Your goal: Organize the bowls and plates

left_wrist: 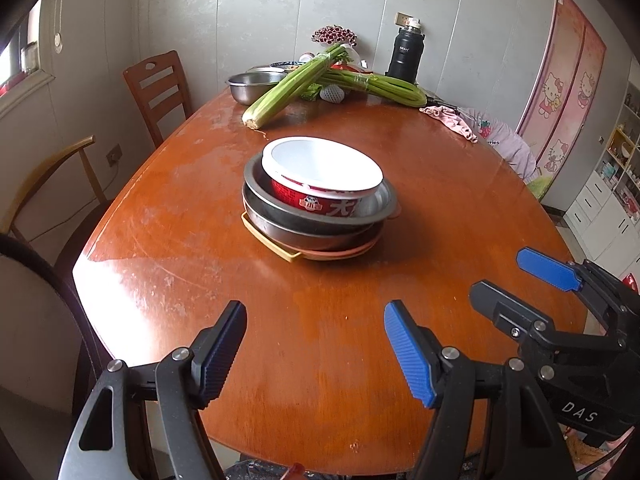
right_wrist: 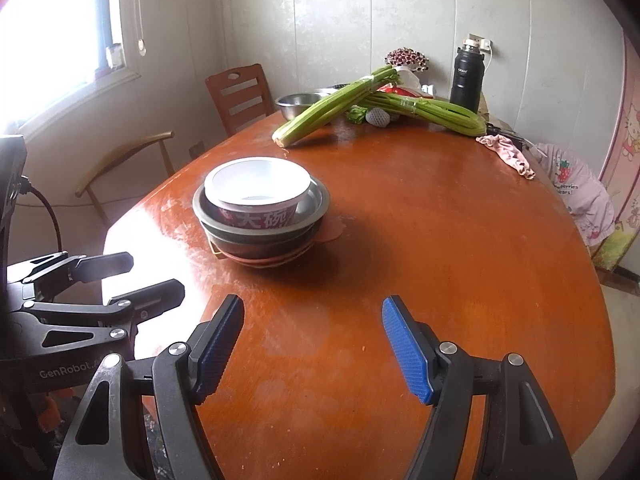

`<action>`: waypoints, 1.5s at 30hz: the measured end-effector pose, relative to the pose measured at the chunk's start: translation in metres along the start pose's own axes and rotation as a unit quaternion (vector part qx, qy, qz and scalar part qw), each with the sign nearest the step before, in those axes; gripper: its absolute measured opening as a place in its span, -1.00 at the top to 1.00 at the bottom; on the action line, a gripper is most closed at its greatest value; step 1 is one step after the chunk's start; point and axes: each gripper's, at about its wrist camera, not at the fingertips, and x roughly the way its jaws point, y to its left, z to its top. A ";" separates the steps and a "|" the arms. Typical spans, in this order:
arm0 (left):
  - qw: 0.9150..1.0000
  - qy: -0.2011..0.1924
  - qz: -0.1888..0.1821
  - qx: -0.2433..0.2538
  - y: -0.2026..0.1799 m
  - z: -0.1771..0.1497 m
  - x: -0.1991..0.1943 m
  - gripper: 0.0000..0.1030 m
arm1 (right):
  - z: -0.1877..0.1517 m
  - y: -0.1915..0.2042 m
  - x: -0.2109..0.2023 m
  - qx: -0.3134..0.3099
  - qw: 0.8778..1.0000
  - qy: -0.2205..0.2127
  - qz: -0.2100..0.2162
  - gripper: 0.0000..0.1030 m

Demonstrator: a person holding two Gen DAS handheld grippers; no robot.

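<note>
A stack stands on the round wooden table [left_wrist: 200, 264]: a white-and-red paper bowl [left_wrist: 324, 172] sits in nested grey metal bowls [left_wrist: 280, 216] on a pink plate [left_wrist: 344, 254] and a yellow plate edge [left_wrist: 260, 236]. The same stack shows in the right wrist view, with paper bowl [right_wrist: 258, 192] on top. My left gripper [left_wrist: 316, 344] is open and empty, over the table's near edge, short of the stack. My right gripper [right_wrist: 312, 340] is open and empty, to the right of the left one; it shows in the left wrist view [left_wrist: 516, 284].
At the far side lie two celery bunches [left_wrist: 288, 88], a steel bowl [left_wrist: 256, 86], a black flask [left_wrist: 406, 54], a flower ornament [left_wrist: 334, 36] and a pink cloth [left_wrist: 452, 118]. Wooden chairs [left_wrist: 158, 84] stand at the left. Clothes hang over a chair at the right [right_wrist: 576, 192].
</note>
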 end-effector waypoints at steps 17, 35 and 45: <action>1.000 0.010 0.001 0.003 -0.004 -0.010 0.006 -0.38 | -0.012 -0.002 0.000 0.014 1.000 0.002 -0.001 -0.43; 1.000 0.020 0.004 0.009 -0.011 -0.010 0.016 -0.39 | -0.016 -0.011 0.007 0.018 1.000 0.014 -0.007 -0.43; 1.000 0.020 0.007 0.009 -0.008 -0.009 0.017 -0.39 | -0.015 -0.010 0.010 0.017 1.000 0.016 -0.010 -0.43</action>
